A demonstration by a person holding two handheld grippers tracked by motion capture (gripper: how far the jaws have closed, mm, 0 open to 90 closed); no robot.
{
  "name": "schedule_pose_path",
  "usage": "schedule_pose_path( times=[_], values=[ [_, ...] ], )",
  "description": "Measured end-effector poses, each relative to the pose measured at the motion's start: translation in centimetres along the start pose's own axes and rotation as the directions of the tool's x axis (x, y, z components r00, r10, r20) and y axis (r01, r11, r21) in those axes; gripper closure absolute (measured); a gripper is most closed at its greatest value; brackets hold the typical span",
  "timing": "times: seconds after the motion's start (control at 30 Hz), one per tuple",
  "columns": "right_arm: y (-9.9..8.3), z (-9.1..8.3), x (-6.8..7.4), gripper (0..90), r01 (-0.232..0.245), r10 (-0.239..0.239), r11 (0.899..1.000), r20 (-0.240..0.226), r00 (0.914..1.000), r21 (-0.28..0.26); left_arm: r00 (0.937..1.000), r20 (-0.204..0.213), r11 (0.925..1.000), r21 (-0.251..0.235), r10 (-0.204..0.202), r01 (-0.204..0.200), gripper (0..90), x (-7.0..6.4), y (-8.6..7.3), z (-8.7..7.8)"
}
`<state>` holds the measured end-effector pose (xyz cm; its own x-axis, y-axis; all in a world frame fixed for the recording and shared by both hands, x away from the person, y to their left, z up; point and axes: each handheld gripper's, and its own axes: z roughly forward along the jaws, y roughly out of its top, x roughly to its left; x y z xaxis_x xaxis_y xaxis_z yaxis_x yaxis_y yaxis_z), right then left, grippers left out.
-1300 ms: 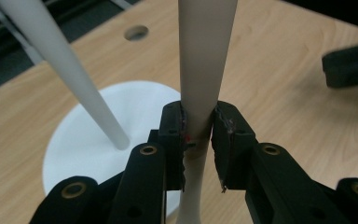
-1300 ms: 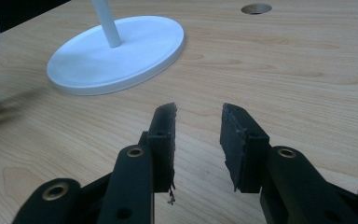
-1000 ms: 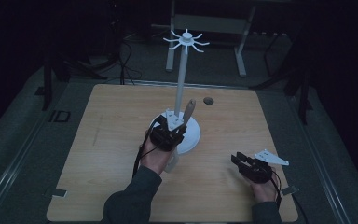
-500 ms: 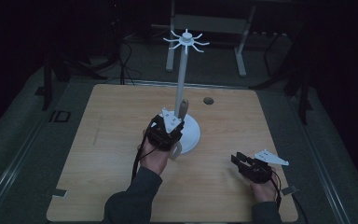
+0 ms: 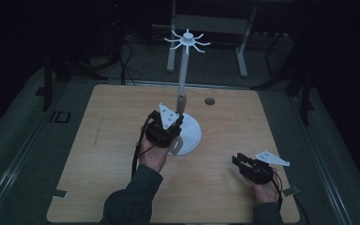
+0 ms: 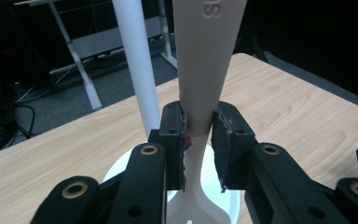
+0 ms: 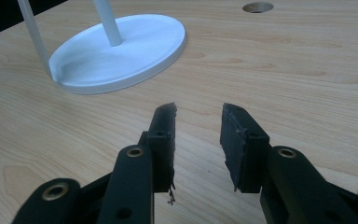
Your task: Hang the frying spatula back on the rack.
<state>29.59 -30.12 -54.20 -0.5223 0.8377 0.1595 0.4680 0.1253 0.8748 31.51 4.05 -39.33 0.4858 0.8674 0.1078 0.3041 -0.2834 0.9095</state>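
Observation:
A white stand rises mid-table, with a round base (image 5: 192, 136), a thin pole (image 5: 183, 70) and a ring of hooks (image 5: 186, 40) at its top. My left gripper (image 5: 168, 129) hovers over the near left side of the base, shut on a beige utensil (image 5: 181, 104) that stands nearly upright next to the pole. In the left gripper view the jaws clamp the narrow neck of the utensil (image 6: 200, 70), with the pole (image 6: 137, 65) just behind and to the left. My right gripper (image 5: 236, 160) rests low at the front right, open with nothing in it (image 7: 198, 114).
The wooden table (image 5: 112, 140) has a small round hole (image 5: 209, 101) behind the stand, also visible in the right gripper view as the hole (image 7: 258, 7) beyond the base (image 7: 121, 51). Metal frame legs (image 5: 241, 56) and cables lie on the dark floor beyond.
My left gripper has risen slightly and moved toward the pole with the utensil, which now stands closer to it and more upright. The right gripper has stayed put.

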Motion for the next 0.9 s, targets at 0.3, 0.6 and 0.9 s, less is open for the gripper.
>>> schedule_pose_path(
  times=[0.3, 0.6, 0.9],
  values=[
    [0.0, 0.0, 0.0, 65.5, 0.0, 0.0, 1.0, -0.001, 1.0, 0.001, 0.9996, -0.026, 0.9998, -0.019, -0.007, 0.007, 75.1, 0.3, 1.2, -0.4],
    [0.0, 0.1, 0.0, 65.5, 0.002, -0.002, 1.0, -0.003, 1.0, 0.003, 0.9988, -0.048, 0.999, -0.044, -0.014, 0.012, 75.0, 0.3, 2.7, -0.8],
    [0.0, 0.0, 0.0, 65.5, -0.001, 0.001, 1.0, -0.002, 1.0, 0.001, 0.9964, -0.075, 0.9969, -0.07, -0.04, 0.035, 75.0, -0.1, 3.7, -0.9]
  ],
)
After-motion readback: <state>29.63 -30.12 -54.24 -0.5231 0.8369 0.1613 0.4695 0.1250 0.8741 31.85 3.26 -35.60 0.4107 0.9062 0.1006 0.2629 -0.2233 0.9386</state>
